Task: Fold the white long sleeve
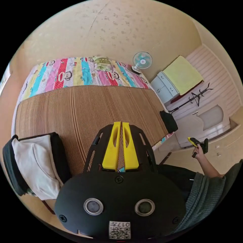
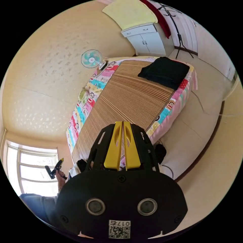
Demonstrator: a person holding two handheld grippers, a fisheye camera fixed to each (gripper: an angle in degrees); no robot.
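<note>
Fold not begun, I'd judge. White shirt (image 1: 34, 164) lies folded on a dark pile at the mat (image 1: 83, 111) edge, untouched. Left gripper (image 1: 121, 148) and right gripper (image 2: 122, 146) are held up off the bed, jaws together, empty. Next: reach the shirt, spread it.

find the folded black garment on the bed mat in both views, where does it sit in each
Left gripper view: the black garment lies at the right edge of the striped mat, right of centre.
Right gripper view: it lies on the mat's far end, in the upper right, below the white cabinet.
Shared landmark: the small fan against the wall, at upper right in the left gripper view and at upper left in the right gripper view.
</note>
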